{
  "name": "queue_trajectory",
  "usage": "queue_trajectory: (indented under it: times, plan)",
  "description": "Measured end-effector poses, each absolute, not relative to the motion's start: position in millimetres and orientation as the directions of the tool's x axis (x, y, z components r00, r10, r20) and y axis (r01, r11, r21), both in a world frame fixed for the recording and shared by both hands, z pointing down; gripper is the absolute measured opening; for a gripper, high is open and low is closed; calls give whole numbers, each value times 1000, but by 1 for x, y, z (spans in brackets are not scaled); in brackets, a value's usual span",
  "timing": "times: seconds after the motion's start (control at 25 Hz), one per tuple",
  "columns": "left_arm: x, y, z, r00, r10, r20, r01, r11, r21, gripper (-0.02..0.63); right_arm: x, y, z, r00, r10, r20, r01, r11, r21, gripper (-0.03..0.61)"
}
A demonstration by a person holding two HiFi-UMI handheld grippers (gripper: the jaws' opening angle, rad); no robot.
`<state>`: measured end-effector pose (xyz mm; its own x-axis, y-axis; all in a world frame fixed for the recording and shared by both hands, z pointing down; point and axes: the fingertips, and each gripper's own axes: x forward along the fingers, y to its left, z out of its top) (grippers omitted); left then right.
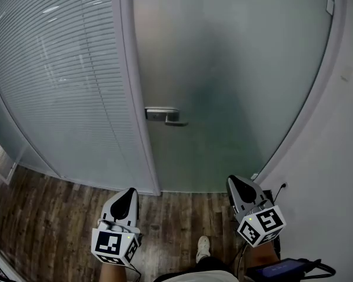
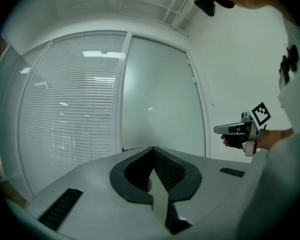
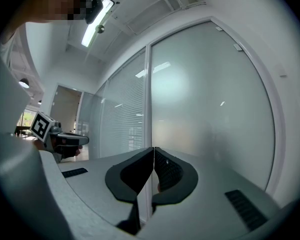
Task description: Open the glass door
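The frosted glass door (image 1: 235,69) stands closed ahead of me in its pale frame. Its metal lever handle (image 1: 165,116) sits at the door's left edge, about mid-height. My left gripper (image 1: 128,194) hangs low at the left and my right gripper (image 1: 235,182) low at the right, both a good way short of the door and pointing level at it. In the left gripper view the jaws (image 2: 153,149) meet at their tips with nothing between them. In the right gripper view the jaws (image 3: 153,148) are likewise shut and empty. Nothing touches the handle.
A glass partition with white blinds (image 1: 59,75) adjoins the door on the left. A white wall (image 1: 341,128) runs along the right, with a socket (image 1: 282,185) near the floor. The floor is dark wood planks (image 1: 53,216). A shoe (image 1: 203,248) and a black device (image 1: 282,269) show below.
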<state>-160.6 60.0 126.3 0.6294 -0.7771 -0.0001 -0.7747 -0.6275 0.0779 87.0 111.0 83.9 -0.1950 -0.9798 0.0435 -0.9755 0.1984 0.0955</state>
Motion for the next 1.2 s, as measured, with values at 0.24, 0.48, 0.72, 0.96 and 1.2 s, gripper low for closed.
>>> queue_trajectory:
  times: [0.24, 0.48, 0.72, 0.96, 1.2]
  plan:
    - [-96, 6, 112, 609, -793, -1, -790, -607, 81, -2, 148, 48, 75, -243, -969, 45, -964, 247, 103, 2]
    - [-46, -39, 103, 581, -814, 10, -810, -578, 99, -1, 198, -11, 66, -304, -951, 54, -947, 308, 91, 2]
    - [-13, -83, 177, 555, -831, 32, -831, -553, 56, -2, 224, -60, 154, -361, -932, 29, -930, 362, 58, 2]
    - [7, -144, 302, 570, -820, 52, -821, -570, 14, -1, 238, -115, 295, -361, -932, 13, -932, 361, 14, 2]
    - [0, -206, 387, 613, -790, 25, -789, -614, -24, -2, 221, -166, 383, -334, -943, -10, -942, 333, 25, 2]
